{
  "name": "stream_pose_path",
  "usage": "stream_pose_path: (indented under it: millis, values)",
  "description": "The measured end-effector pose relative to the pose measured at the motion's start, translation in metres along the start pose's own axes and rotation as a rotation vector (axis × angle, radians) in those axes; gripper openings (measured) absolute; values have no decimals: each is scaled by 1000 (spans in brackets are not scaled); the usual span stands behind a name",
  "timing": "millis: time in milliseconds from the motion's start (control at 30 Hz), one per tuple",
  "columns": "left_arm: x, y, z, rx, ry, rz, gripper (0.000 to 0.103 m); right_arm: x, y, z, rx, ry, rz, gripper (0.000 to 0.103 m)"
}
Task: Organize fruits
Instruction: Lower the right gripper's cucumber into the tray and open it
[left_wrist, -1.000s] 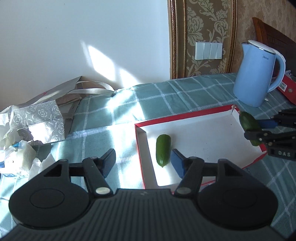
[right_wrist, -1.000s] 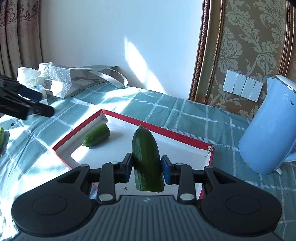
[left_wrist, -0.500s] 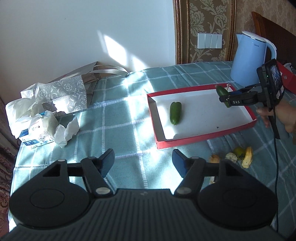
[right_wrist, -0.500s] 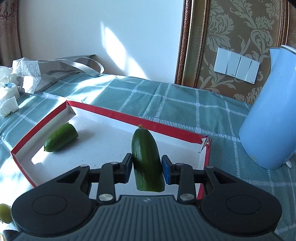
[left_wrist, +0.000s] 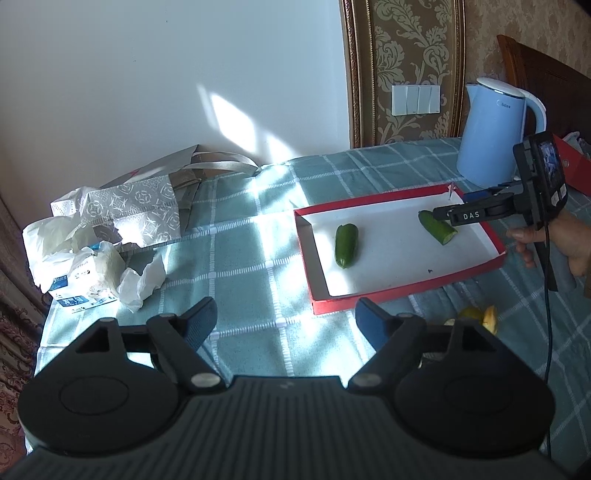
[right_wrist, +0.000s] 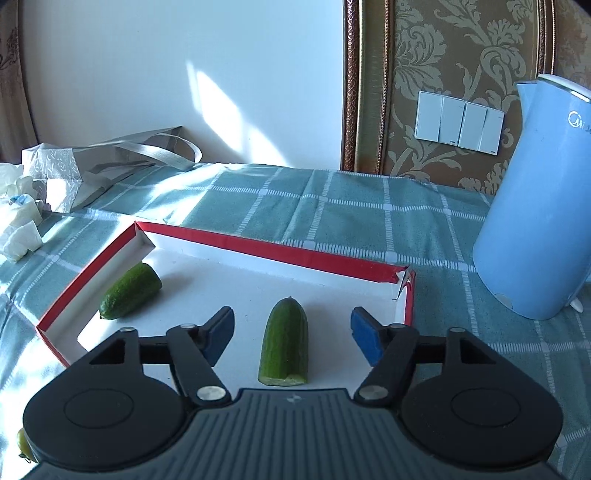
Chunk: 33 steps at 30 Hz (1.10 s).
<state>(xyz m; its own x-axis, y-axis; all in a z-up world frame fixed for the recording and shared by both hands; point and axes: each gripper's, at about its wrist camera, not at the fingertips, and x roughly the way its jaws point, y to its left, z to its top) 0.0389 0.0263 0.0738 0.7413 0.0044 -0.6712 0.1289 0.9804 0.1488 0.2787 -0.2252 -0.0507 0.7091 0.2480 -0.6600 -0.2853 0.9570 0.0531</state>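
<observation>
Right wrist: cucumber piece (right_wrist: 283, 341) in tray (right_wrist: 280, 254)

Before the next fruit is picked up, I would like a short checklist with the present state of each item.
1. Right gripper has let go of the cut cucumber piece: ok. Its jaws have just been opening; the piece lies between them, with gaps on both sides.
2. That piece rests inside the red box: ok.
3. The other cucumber piece is also in the box, apart from the first: ok.
4. Left gripper is open and holds nothing: ok; its jaws have just been opening too.
5. Fruit remains outside the box: yes, yellowish pieces lie on the cloth near its front edge.
6. What kind of fruit those are: cannot tell.
</observation>
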Motion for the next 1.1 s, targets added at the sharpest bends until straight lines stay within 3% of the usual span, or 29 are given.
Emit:
stream_pose_path:
  millis: [67, 167, 233, 333, 433, 533, 733, 800, 833, 867, 900, 933, 1033, 1100]
  values:
    - [-4, 1, 4, -19, -15, -6, 85, -22, 3, 6, 40, 11, -30, 93]
    - [-9, 3, 10, -62, -35, -19, 85, -79, 7, 12, 191, -2, -58, 96]
    - [-13, 4, 13, -96, -46, -27, 85, -114, 8, 8, 334, 23, 4, 102]
    - [-20, 3, 17, -127, -63, -45, 85, -177, 22, -18, 554, 6, 161, 102]
    - [-28, 0, 18, -132, -83, -41, 87, -216, 56, -33, 519, 76, 131, 103]
    - [-34, 0, 17, -150, -92, -40, 87, -259, 83, -58, 554, 12, 90, 103]
    - [-42, -1, 8, -191, -97, -69, 94, -311, 92, -77, 510, -100, 151, 103]
    - [-42, -5, 4, -185, -103, -60, 95, -298, 80, -87, 617, 17, 305, 103]
    - [-40, -8, 2, -172, -109, -58, 96, -284, 75, -93, 704, 133, 416, 103]
    - [-38, -11, -1, -160, -108, -51, 97, -280, 74, -95, 726, 161, 435, 103]
    - [-35, -14, -3, -151, -99, -42, 97, -284, 75, -92, 694, 136, 383, 103]
    - [-31, -17, -7, -140, -94, -40, 98, -297, 79, -84, 605, 60, 274, 103]
    - [-20, -24, -17, -122, -70, -32, 98, -331, 91, -66, 334, -233, 68, 103]
    - [-9, -29, -26, -111, -44, -41, 98, -333, 91, -68, 277, -348, 20, 103]
